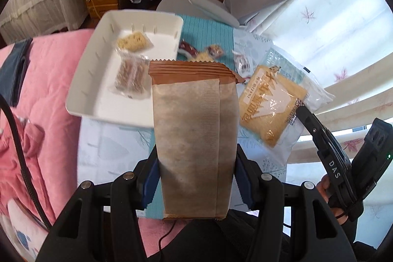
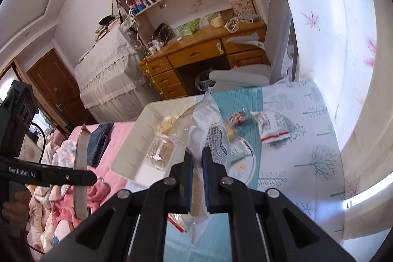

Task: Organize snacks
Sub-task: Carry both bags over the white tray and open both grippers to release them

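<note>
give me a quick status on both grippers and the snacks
Left gripper shut on brown packet. Right gripper shut on clear bread bag. White tray holds two snacks; nothing blocking it.

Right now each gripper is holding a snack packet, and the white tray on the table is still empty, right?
Not quite. Both grippers do hold packets, but the white tray is not empty: the left wrist view shows two clear-wrapped snacks already lying in it.
</note>
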`<action>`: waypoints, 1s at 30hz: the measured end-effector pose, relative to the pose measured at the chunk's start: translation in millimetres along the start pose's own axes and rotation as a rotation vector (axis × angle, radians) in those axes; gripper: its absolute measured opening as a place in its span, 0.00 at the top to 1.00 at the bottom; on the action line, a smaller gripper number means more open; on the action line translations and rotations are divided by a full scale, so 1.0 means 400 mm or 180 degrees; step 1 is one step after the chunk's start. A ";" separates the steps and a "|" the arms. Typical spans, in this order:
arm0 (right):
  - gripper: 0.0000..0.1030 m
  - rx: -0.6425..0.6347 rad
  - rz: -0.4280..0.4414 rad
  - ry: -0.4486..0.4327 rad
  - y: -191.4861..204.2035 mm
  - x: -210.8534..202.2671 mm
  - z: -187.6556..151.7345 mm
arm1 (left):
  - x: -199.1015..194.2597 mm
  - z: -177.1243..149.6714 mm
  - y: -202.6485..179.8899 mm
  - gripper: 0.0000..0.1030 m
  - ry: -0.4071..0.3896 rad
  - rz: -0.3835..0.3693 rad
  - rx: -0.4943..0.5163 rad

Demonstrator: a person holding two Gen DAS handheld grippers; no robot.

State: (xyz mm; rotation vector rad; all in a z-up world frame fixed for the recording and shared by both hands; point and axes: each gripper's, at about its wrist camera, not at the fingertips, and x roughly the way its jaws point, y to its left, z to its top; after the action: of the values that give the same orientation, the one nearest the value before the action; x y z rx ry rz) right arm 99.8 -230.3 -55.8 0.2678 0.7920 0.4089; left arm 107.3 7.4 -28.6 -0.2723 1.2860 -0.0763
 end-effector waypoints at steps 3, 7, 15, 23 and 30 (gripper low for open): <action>0.93 -0.0006 -0.0056 -0.0092 0.047 0.013 0.010 | -0.020 0.039 0.040 0.48 -0.0041 0.0009 0.0100; 0.93 -0.0011 -0.0117 -0.0195 0.119 0.042 0.020 | -0.033 0.090 0.096 0.48 -0.0075 -0.0054 0.0197; 0.93 -0.0115 -0.0263 -0.0337 0.255 0.121 0.022 | -0.030 0.195 0.212 0.48 -0.0130 -0.0104 0.0417; 0.93 -0.0207 -0.0341 -0.0324 0.380 0.228 0.004 | 0.017 0.271 0.318 0.48 -0.0089 -0.0090 0.0496; 0.89 -0.0168 -0.0375 -0.0206 0.428 0.289 -0.019 | 0.059 0.288 0.370 0.45 -0.0071 -0.0097 0.0483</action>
State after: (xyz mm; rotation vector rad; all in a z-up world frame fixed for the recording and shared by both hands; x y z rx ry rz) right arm 123.6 -25.4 -68.6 0.1833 0.7286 0.3082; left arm 209.9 163.7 -57.5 -0.1621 1.2470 -0.1955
